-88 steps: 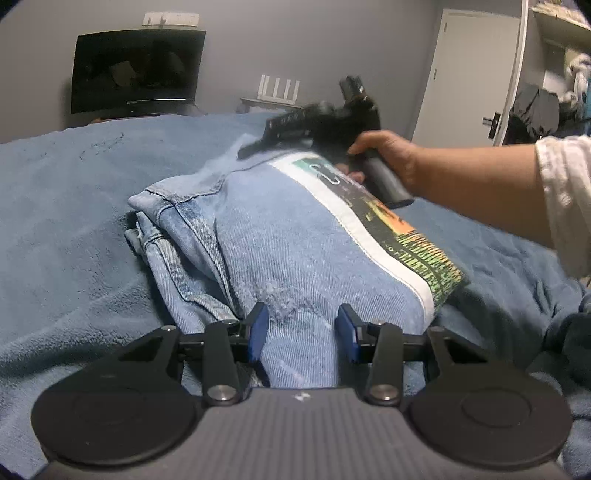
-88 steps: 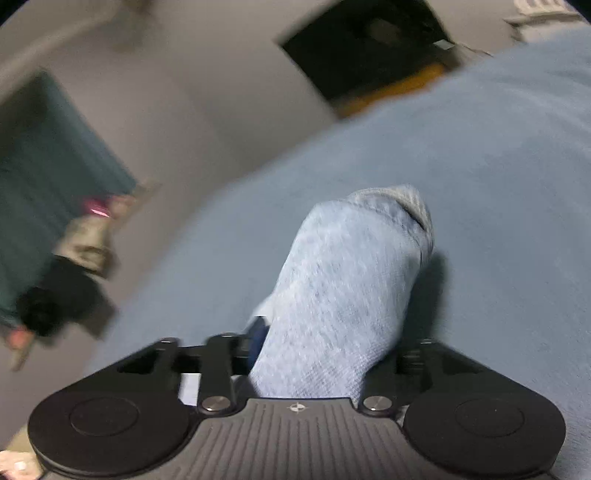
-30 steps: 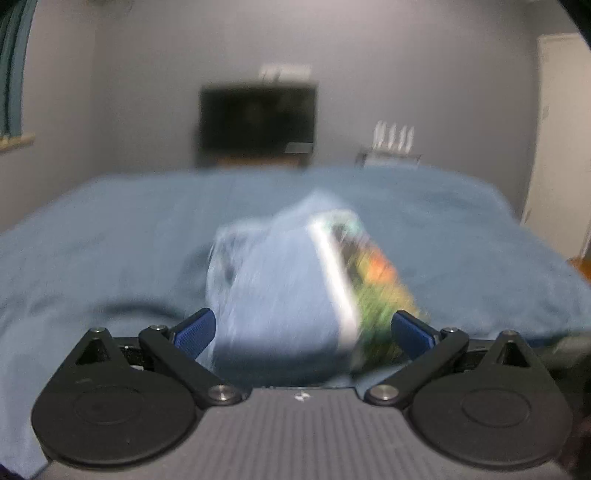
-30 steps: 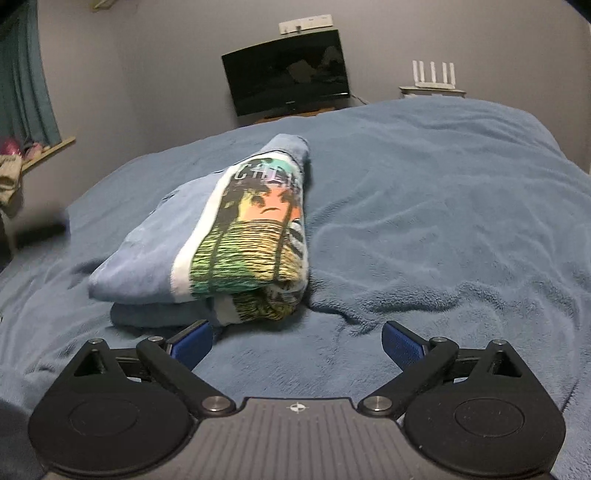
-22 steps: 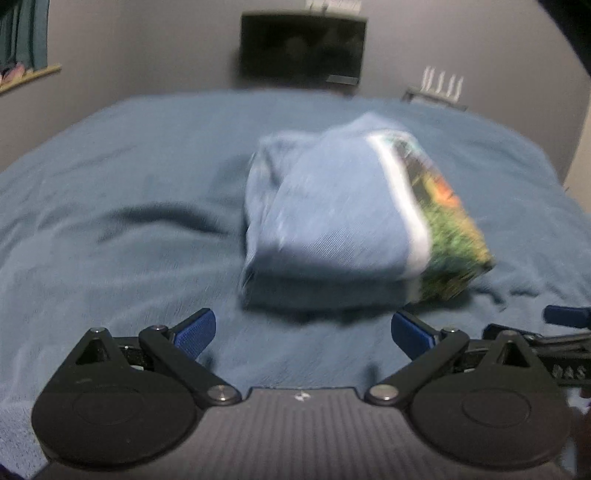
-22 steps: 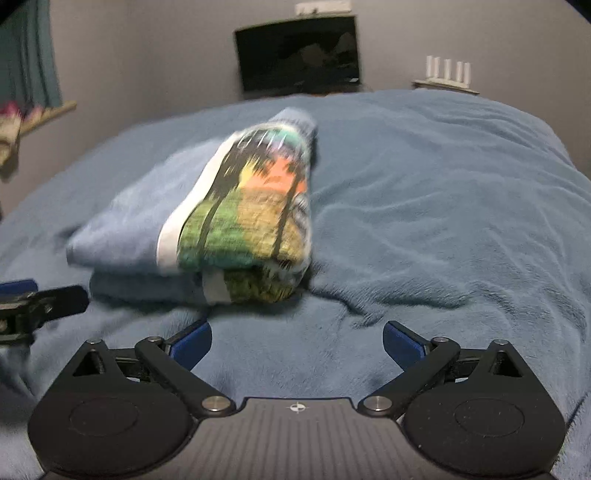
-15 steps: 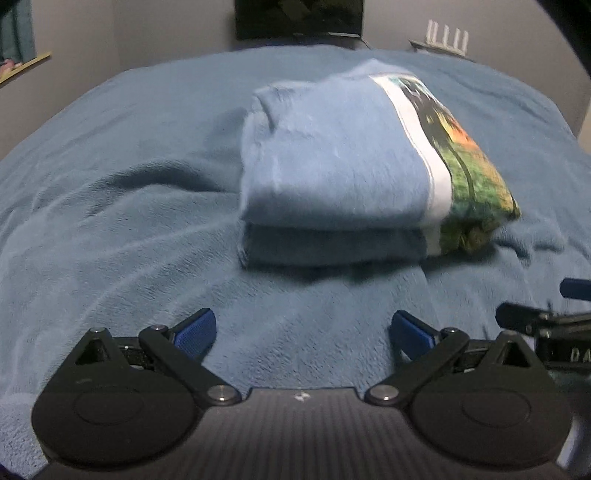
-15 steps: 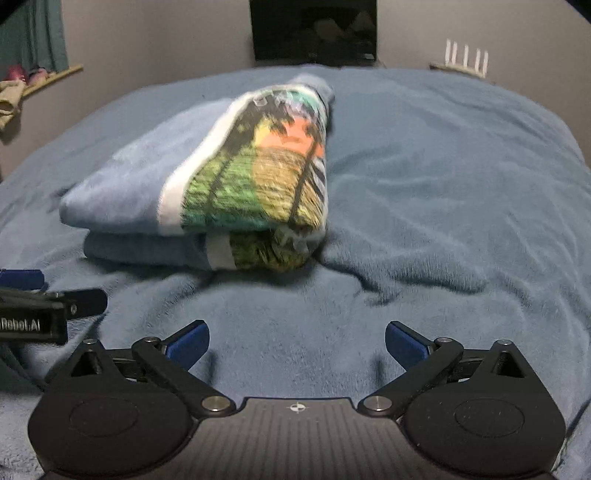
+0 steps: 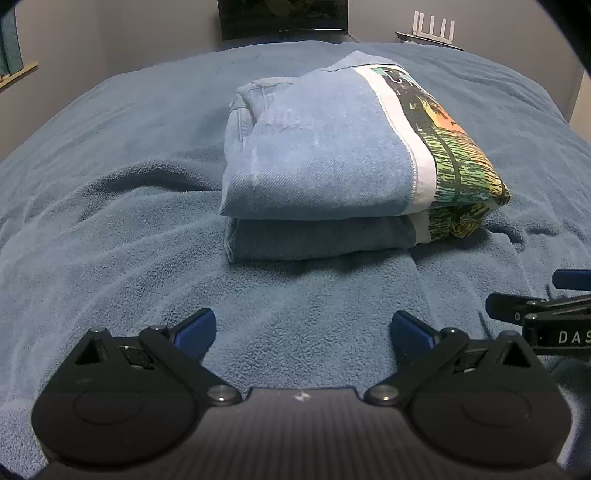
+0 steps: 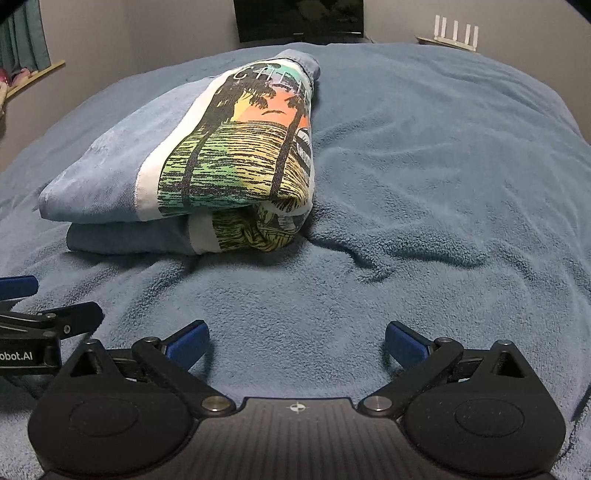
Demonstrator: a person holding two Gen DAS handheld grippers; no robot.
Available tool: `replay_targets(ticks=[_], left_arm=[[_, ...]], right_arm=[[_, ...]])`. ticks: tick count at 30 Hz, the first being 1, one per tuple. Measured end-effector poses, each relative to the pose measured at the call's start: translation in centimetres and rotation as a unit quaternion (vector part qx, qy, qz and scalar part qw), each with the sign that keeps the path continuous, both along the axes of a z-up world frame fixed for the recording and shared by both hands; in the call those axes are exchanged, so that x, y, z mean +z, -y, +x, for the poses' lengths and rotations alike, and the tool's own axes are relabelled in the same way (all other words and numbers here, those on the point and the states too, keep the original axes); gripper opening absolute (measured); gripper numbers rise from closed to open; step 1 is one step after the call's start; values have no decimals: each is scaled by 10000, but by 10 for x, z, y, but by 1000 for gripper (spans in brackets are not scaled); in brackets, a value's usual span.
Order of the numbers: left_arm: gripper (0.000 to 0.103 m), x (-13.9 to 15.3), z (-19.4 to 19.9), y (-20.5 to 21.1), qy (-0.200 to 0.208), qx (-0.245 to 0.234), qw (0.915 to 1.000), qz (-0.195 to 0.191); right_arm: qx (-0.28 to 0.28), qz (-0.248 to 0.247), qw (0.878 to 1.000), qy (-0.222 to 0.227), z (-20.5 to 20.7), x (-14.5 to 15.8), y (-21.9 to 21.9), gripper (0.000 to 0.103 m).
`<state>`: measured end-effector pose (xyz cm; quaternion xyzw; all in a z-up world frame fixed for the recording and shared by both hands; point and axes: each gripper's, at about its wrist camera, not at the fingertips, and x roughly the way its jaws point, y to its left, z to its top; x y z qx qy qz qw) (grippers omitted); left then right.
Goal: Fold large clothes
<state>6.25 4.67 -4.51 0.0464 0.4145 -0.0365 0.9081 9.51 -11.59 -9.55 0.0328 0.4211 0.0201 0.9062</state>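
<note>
A folded light-blue denim garment (image 9: pixel 317 155) with a colourful palm-tree print panel (image 10: pixel 243 147) lies in a thick bundle on the blue blanket (image 9: pixel 110 206). My left gripper (image 9: pixel 301 330) is open and empty, held low over the blanket a little in front of the bundle. My right gripper (image 10: pixel 295 341) is open and empty, in front of the bundle's printed end. Each gripper shows at the edge of the other's view: the right one (image 9: pixel 546 314) in the left wrist view, the left one (image 10: pixel 33 317) in the right wrist view.
The blanket covers a wide bed and is wrinkled to the right of the bundle (image 10: pixel 406 240). A dark screen (image 9: pixel 282 16) and a white router (image 10: pixel 456 31) stand by the far wall. A curtain and window ledge (image 10: pixel 26 55) are at the left.
Both grippers let go of the garment and opened. They drew back toward the near side of the bed and dropped lower. The folded bundle stays in place.
</note>
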Motion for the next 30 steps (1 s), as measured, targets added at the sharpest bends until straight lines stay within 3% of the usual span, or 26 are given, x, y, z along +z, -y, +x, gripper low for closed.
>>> replay_targets(ticks=[30], left_arm=[[102,-1,1,0,-2,4,10000,-8]], right_arm=[[-18,10,10000,-40,0,-2,-1,103]])
